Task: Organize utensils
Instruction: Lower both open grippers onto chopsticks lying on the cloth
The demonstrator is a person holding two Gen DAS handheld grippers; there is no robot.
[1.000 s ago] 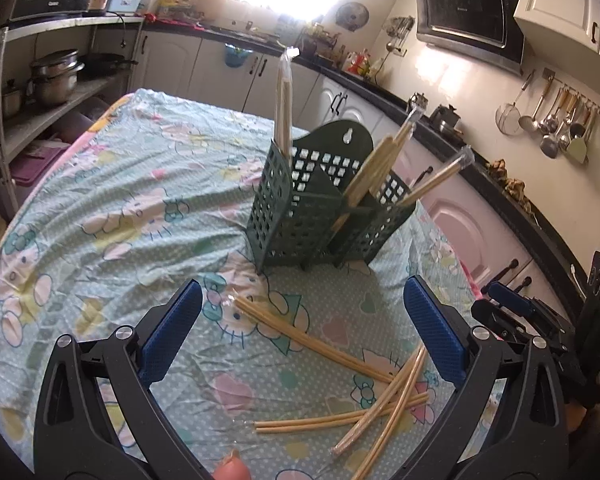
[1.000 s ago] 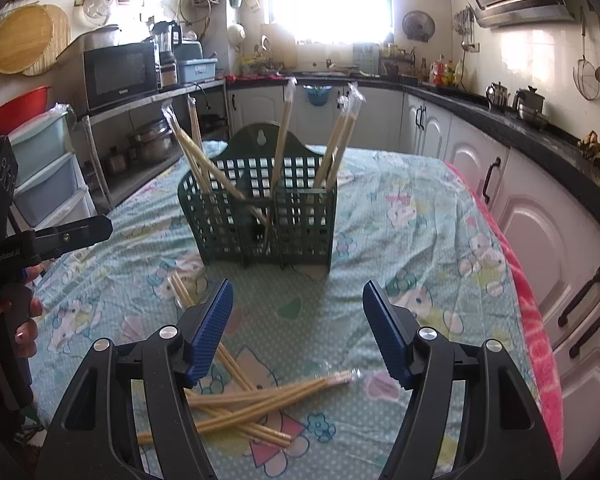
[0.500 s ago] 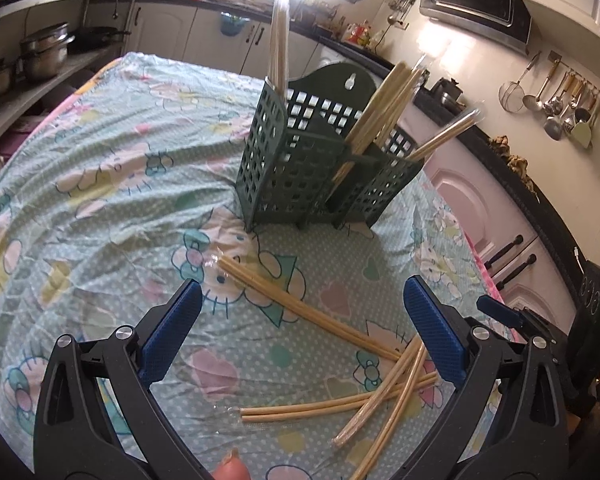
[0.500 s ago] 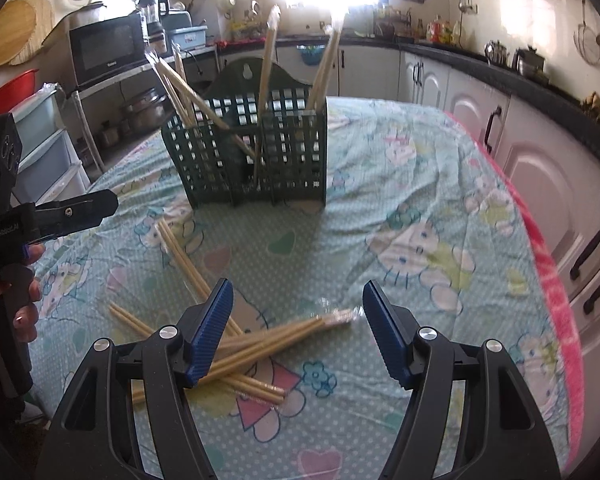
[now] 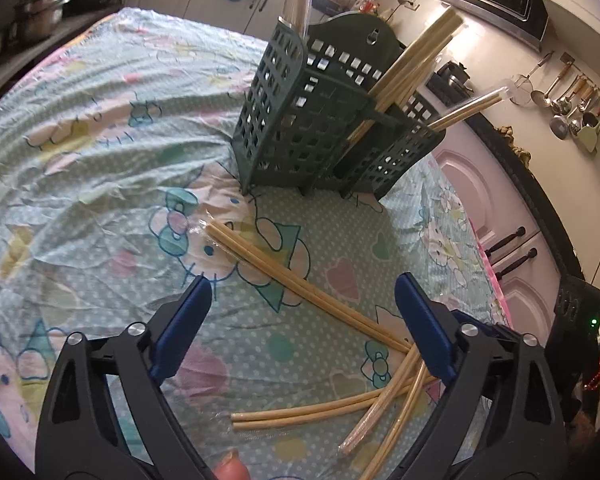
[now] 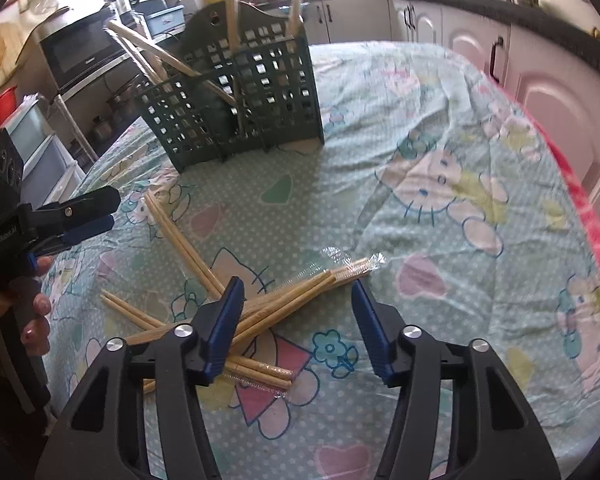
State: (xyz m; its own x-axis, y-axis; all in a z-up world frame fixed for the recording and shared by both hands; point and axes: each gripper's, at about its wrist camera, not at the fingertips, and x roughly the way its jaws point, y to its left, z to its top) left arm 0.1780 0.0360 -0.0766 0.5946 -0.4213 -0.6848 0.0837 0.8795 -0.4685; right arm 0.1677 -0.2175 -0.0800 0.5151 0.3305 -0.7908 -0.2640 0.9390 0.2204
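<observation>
While both tongs narrow, still spread | right tongs [image 6: 298, 302] straddle wrapped chopsticks [image 6: 300, 292], untouched

Both hands are dropping toward the surface and tipping further down. The left gripper [image 5: 302, 312] has come in low over the pair of chopsticks [image 5: 300, 284] running from ten o'clock to four o'clock, and its jaws have just been closing a touch, that pair lying on the cloth under the gap, no pad on it. The right gripper [image 6: 298, 322] has sunk over the crossed pile of wrapped chopsticks [image 6: 300, 292]; its jaws have just been closing noticeably, with the bundle's ends below the gap, untouched. The green utensil holder [image 5: 300, 120] now looms larger at twelve o'clock in both views.
</observation>
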